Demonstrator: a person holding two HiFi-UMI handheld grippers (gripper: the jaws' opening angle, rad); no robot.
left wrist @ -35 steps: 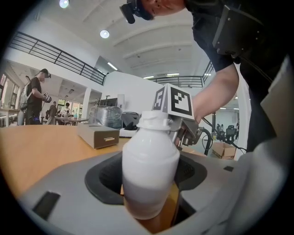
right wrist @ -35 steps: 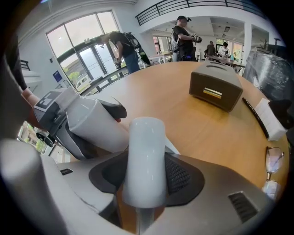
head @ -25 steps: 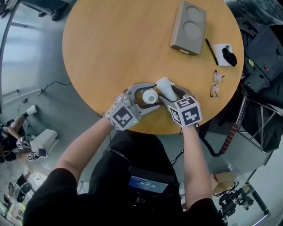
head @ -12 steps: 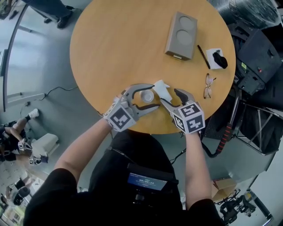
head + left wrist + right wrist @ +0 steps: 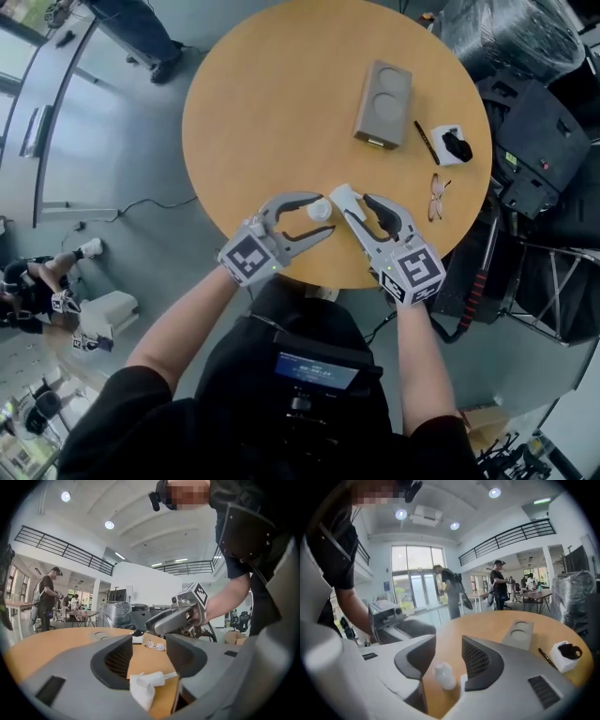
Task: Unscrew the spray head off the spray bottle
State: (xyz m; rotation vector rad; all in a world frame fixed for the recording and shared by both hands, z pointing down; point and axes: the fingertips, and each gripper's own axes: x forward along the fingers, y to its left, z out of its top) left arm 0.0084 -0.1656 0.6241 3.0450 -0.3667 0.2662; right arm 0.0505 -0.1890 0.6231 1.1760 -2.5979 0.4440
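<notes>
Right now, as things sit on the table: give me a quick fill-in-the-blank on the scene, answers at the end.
1. The spray bottle stands ____ on the table.
2. The spray head is ____ the bottle, lying beside it on the wood.
3. The gray tray has ____ round recesses.
4. The white box near the table's edge carries a small ____ object.

Missing words: upright; off; two; black

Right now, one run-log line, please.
spray head: off, on table | bottle: upright | left hand-held gripper: empty, jaws just closing | right hand-held gripper: same
</notes>
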